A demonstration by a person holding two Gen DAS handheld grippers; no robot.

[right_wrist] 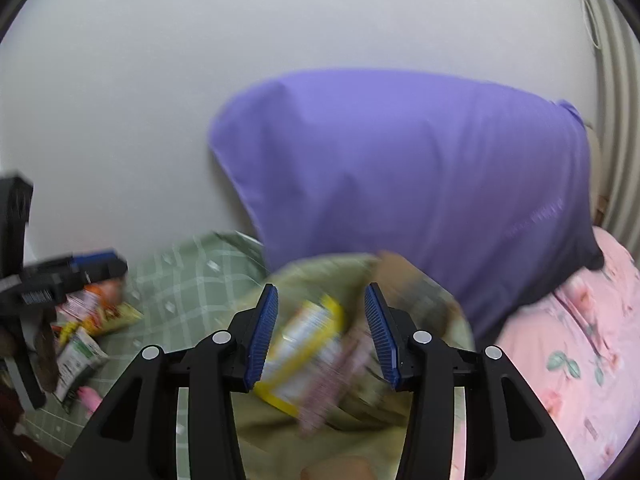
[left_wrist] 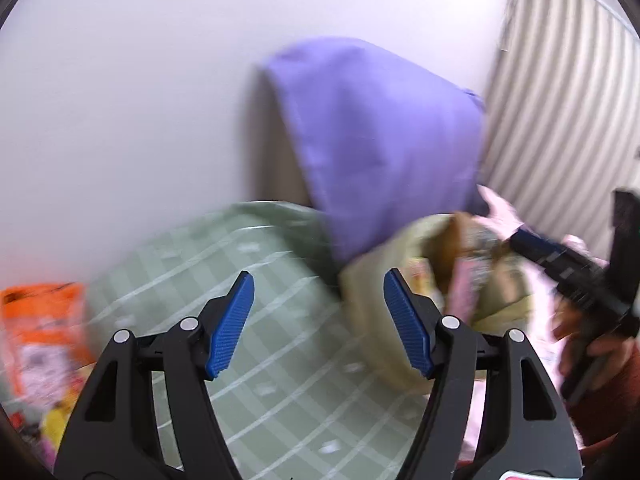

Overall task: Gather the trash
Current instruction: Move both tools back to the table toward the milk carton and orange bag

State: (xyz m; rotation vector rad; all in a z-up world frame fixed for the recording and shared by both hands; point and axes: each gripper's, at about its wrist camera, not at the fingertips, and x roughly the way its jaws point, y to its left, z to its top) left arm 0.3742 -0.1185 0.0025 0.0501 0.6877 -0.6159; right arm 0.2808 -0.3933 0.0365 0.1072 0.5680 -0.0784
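Both tongs gape empty over a bed strewn with wrappers.

The right gripper [right_wrist: 322,330] hangs wide open above the olive trash bag [right_wrist: 352,428]; a blurred yellow wrapper [right_wrist: 304,356] lies between its jaws, untouched. The left gripper [left_wrist: 318,322] also stands open, the bag's mouth just right of it. Loose wrappers [right_wrist: 86,328] lie far left, smeared, beside a purple pillow [right_wrist: 420,176].

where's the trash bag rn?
The olive-green trash bag sits on the bed directly ahead of the right gripper, mouth open with wrappers inside, in front of the purple pillow and beside the pink floral bedding.
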